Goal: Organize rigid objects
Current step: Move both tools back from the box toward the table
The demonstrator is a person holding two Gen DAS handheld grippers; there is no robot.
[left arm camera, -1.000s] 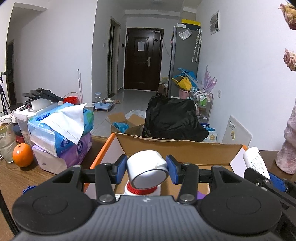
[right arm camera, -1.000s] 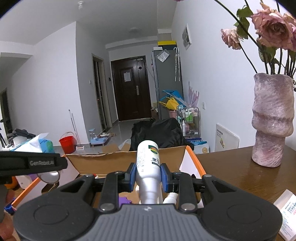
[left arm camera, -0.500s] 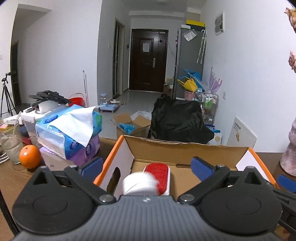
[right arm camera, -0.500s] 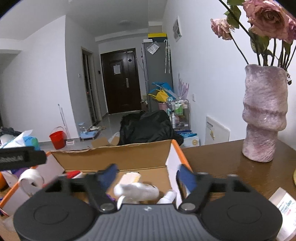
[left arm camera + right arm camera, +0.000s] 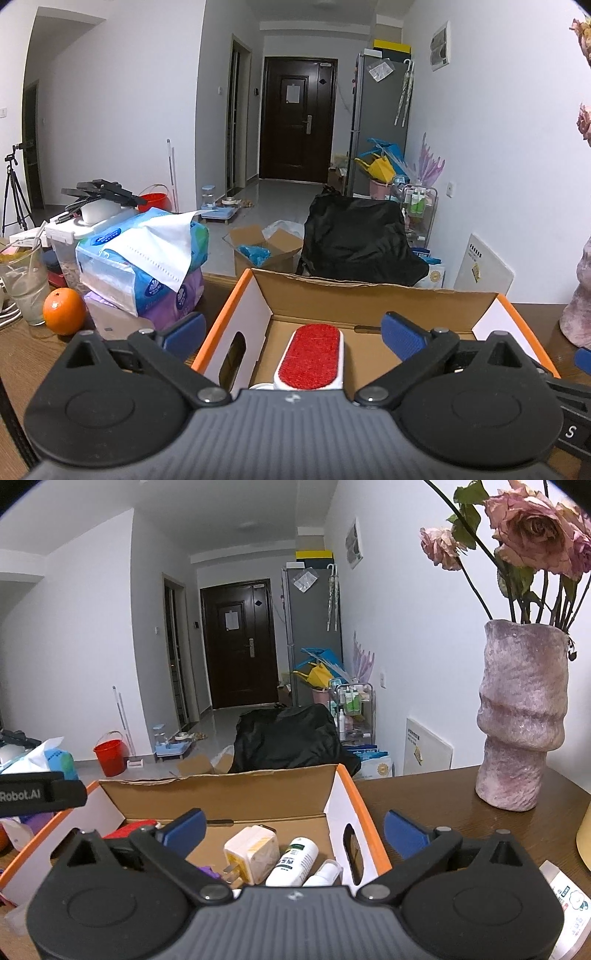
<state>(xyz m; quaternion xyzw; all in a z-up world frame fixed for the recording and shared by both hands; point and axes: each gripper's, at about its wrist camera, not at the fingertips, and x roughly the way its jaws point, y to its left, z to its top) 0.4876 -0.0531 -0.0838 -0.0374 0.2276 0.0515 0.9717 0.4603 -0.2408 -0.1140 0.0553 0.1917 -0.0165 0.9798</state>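
Orange-edged box (image 5: 221, 325); red brush (image 5: 310, 356); mottled pink vase (image 5: 521, 720); blue-padded fingers (image 5: 404, 827).

Dim indoor light, cool tint, sharp centre, fisheye warp + dark corners

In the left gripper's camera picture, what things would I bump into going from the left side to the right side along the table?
Clear drinking glass → round orange fruit → stacked blue and purple tissue packs → orange-edged cardboard box → red-faced white lint brush inside the box → pink textured vase.
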